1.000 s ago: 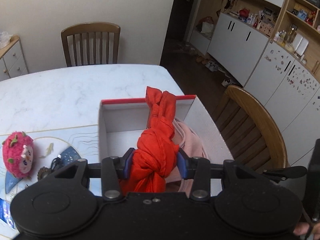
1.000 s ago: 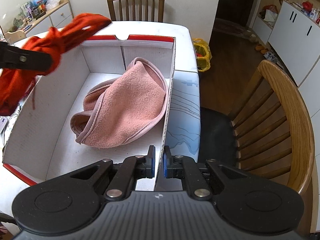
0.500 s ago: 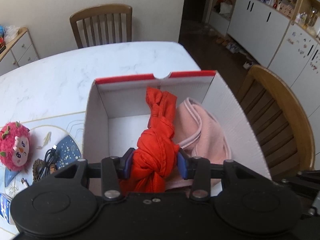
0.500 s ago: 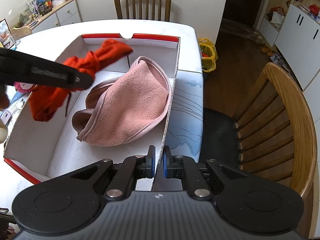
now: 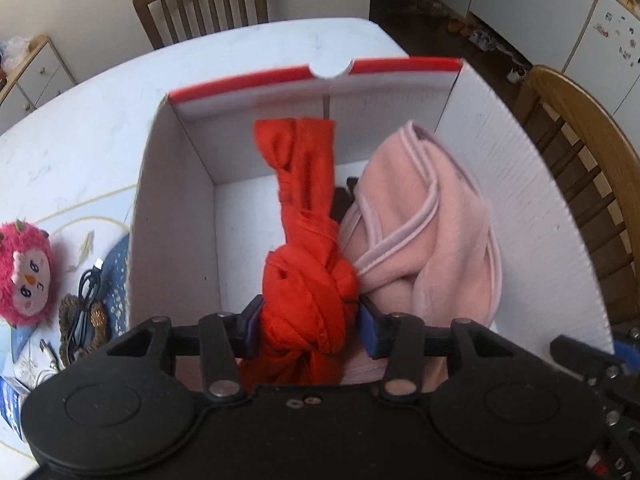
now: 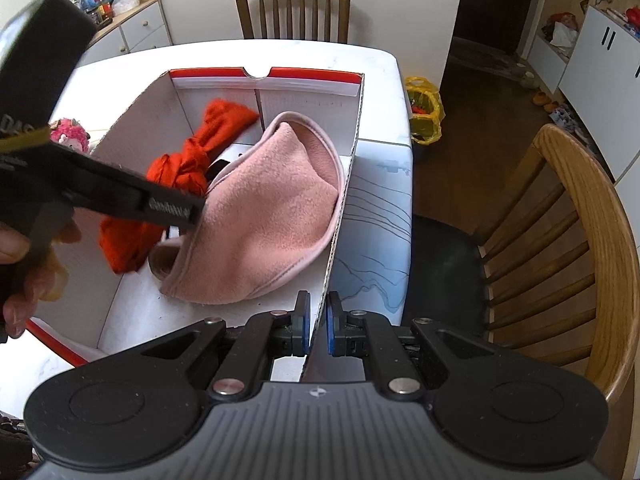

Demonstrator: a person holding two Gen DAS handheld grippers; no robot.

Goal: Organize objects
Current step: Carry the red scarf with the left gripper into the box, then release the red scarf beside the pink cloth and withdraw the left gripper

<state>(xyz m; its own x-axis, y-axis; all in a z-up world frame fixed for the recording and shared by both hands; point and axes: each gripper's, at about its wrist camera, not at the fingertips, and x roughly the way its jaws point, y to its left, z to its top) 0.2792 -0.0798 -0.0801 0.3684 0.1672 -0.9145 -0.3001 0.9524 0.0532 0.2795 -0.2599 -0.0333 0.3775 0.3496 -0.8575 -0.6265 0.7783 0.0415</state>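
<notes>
**We lower a knotted red cloth into the white box, beside the pink fleece already inside.**

Our left gripper [image 5: 308,330] holds the red cloth [image 5: 306,280] at its fat knot, the pads against both sides of the bundle; the jaws have just been easing apart, with the knot between them and not yet dropped. The cloth's long axis runs straight ahead from the tongs toward the box's far, red-edged wall, its free end hanging over the bare floor left of the pink fleece [image 5: 432,236], which it touches at the knot. Our right gripper [image 6: 318,322] is pinched tight on the near right wall of the box [image 6: 132,148], steadying it. Release looks like the next step.
</notes>
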